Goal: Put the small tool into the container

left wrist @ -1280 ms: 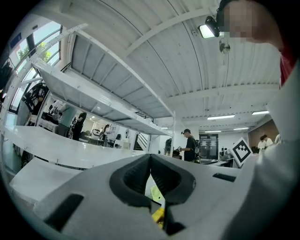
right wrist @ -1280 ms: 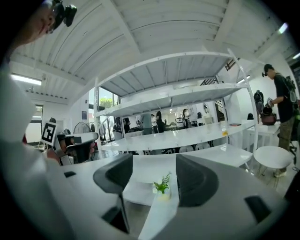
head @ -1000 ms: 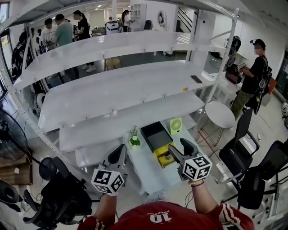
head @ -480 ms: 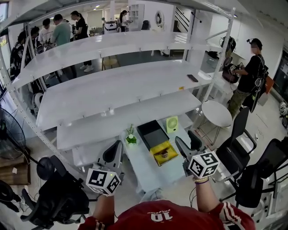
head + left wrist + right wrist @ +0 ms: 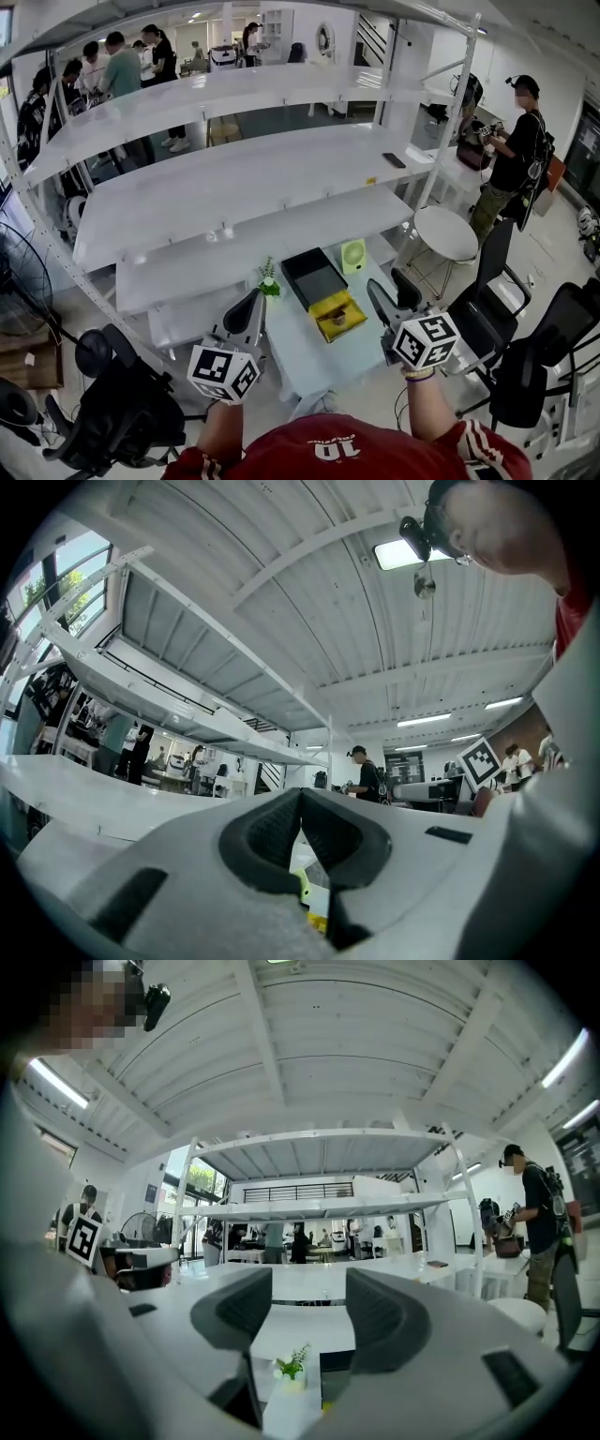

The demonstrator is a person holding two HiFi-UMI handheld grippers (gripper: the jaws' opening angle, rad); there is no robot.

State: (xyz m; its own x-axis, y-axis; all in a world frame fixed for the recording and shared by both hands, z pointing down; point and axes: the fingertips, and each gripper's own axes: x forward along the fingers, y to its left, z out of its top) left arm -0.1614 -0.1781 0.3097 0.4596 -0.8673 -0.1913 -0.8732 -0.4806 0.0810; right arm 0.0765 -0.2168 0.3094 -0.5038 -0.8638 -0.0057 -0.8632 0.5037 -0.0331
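Note:
A small yellow container [image 5: 325, 307] stands on the white table [image 5: 300, 352], and a small dark object [image 5: 337, 319] lies in it, too small to make out. My right gripper [image 5: 392, 292] hovers to the right of the container, apart from it. Its jaws are open and closing, with nothing between them [image 5: 309, 1312]. My left gripper [image 5: 251, 309] is held at the table's left side. Its jaws meet at the tips, shut and empty [image 5: 300, 803].
A black tray [image 5: 312, 274] lies just behind the yellow container, with a green fan [image 5: 352, 255] to its right and a small potted plant [image 5: 269, 281] to its left. White shelves rise behind the table. Black chairs stand to the right, and people stand farther off.
My right gripper has drawn back from over the yellow container to its right side, and its jaws have narrowed a little. The left gripper has barely moved.

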